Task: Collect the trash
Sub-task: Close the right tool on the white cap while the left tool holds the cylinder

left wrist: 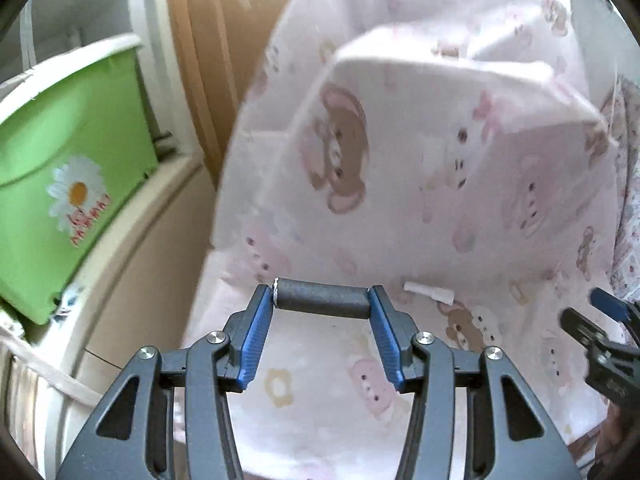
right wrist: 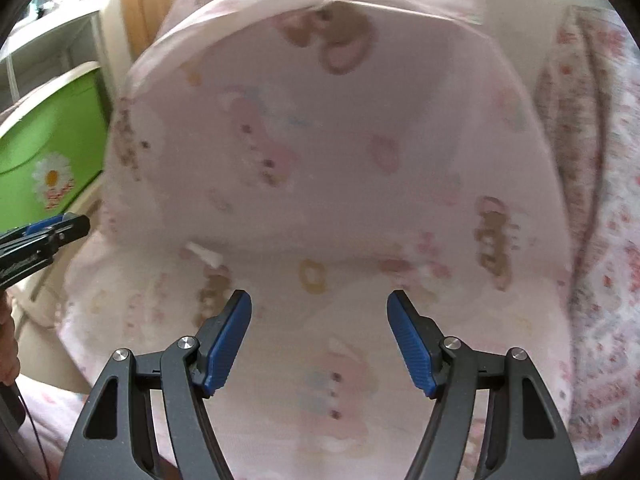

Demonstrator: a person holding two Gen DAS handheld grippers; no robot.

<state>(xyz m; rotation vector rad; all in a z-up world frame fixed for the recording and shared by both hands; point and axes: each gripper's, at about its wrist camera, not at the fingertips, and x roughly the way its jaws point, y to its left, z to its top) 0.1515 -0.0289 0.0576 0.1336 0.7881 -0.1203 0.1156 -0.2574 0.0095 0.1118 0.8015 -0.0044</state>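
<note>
Nearest the left wrist camera, the left tongs (left wrist: 322, 300) are clamped on a dark grey cylinder (left wrist: 322, 299), which spans crosswise between the two blue pads (left wrist: 256, 338), a pale cap showing at its left end. Only this view shows that cylinder; in the right wrist view the left tongs (right wrist: 60, 224) appear merely as a dark tip with a blue pad at the left edge, and what they hold cannot be made out there.

The right tongs (right wrist: 319, 300) stand wide apart with nothing between their blue pads (right wrist: 226, 350), hovering over the bed. In the left wrist view the right tongs (left wrist: 600, 312) enter only partly at the right edge.

Filling both views is a pale pink bear-print pillow (left wrist: 400, 140), propped up behind a matching bear-print sheet (left wrist: 320, 400). To its right, seen most fully from the right wrist, lies a floral quilt (right wrist: 600, 240).

Left of the bed a green bin (left wrist: 60, 160) with a daisy sticker (left wrist: 76, 192) and a white rim sits tilted on a cream surface; the right wrist view shows only its corner.

A small white scrap (left wrist: 429, 292) lies on the sheet at the foot of the pillow, just right of the left tongs' tips; in the right wrist view the same scrap (right wrist: 206, 255) lies ahead and left of the open tongs.
</note>
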